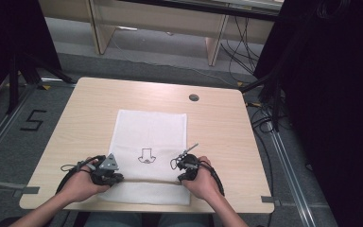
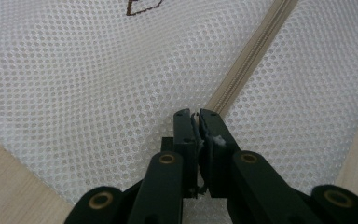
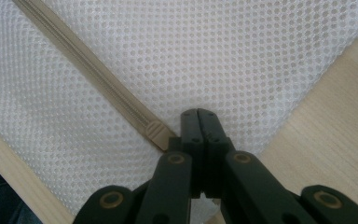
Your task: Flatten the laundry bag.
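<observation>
Light wood-grain table (image 1: 90, 109), rounded corners, dark round grommet (image 1: 194, 97) near its far edge. Grey floor (image 1: 9, 142) with tape marks and a painted numeral 5 (image 1: 32, 120) to the table's left. Pale wooden furniture legs (image 1: 99, 33) beyond. Black curtains (image 1: 340, 94) both sides; black cables (image 1: 238, 52) trailing far right.

Your mesh bag (image 1: 151, 137) lies mid-bench (image 1: 85, 118) (zipper (image 1: 146, 180) along its near end), a hand-held gripper at each zipper end.

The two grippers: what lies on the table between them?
In the high view, the left gripper and right gripper rest on a white mesh bag; its beige zipper runs between them.
</observation>
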`<state>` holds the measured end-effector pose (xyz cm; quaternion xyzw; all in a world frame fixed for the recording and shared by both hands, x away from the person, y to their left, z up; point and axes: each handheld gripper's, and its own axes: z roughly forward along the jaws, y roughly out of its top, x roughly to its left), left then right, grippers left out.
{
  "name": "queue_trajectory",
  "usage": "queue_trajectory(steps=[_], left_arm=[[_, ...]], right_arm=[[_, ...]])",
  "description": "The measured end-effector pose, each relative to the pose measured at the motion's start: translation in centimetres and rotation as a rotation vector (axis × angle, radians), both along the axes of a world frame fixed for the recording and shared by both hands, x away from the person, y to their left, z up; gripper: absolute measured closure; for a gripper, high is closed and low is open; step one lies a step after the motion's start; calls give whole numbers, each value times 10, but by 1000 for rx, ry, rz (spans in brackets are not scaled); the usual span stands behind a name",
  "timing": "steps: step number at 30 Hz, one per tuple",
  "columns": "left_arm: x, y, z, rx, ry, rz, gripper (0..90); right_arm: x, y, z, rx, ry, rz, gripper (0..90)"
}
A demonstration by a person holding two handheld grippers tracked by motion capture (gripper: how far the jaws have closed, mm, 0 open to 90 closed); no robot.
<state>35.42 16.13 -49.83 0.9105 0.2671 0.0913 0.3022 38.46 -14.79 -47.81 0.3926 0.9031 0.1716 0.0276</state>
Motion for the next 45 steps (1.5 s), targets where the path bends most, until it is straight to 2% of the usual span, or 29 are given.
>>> queue_trajectory(steps=[5, 7, 9, 16, 18, 19, 22, 25, 27, 28, 29, 32, 33, 34, 35, 37, 40, 41, 42, 44, 45], left_arm=[[-1, -1, 0, 3, -12, -12, 853], [-2, -2, -1, -8, -7, -7, 853], [-2, -1, 1, 12, -12, -33, 852], [-2, 0, 0, -9, 9, -9, 849], [-1, 2, 2, -11, 12, -5, 847], [-2, 2, 2, -23, 4, 9, 846], [-1, 6, 5, -51, -13, 26, 827], [0, 8, 7, -100, -36, 48, 778], [2, 10, 7, -118, -59, 66, 712], [3, 10, 6, -133, -64, 77, 668], [4, 10, 6, -142, -69, 83, 622], [6, 11, 7, -130, -100, 79, 564], [6, 10, 6, -142, -94, 91, 545], [6, 10, 5, -149, -92, 95, 534], [6, 9, 5, -165, -89, 104, 527], [7, 10, 6, -163, -111, 100, 508], [6, 10, 5, -189, -101, 124, 489], [6, 11, 6, -186, -110, 132, 483], [6, 11, 5, -200, -106, 139, 478], [7, 12, 6, -192, -124, 135, 475], [7, 12, 6, -204, -115, 146, 473]], right_arm=[[-1, -4, -1, 30, -11, -13, 900], [-3, -4, -1, 24, -2, -35, 900], [-3, -3, -1, 16, -5, -41, 900], [-3, -3, -1, 15, -30, -5, 900], [-4, -4, 0, 29, -36, -15, 887], [-6, -4, 3, 38, -23, -48, 885], [-9, -9, 12, 77, -121, -60, 881], [-13, -16, 20, 101, -175, -81, 862], [-16, -21, 20, 90, -180, -96, 839], [-18, -22, 20, 94, -166, -109, 828], [-17, -25, 18, 100, -179, -101, 813], [-18, -29, 15, 88, -162, -120, 801], [-18, -30, 15, 91, -162, -118, 796], [-16, -32, 14, 90, -182, -105, 792], [-17, -32, 15, 96, -176, -115, 789], [-17, -34, 16, 106, -176, -132, 780], [-16, -38, 16, 117, -177, -145, 781], [-15, -39, 15, 122, -183, -139, 781], [-16, -39, 15, 136, -170, -163, 782], [-16, -40, 16, 148, -178, -166, 782], [-16, -40, 17, 150, -180, -163, 783]])
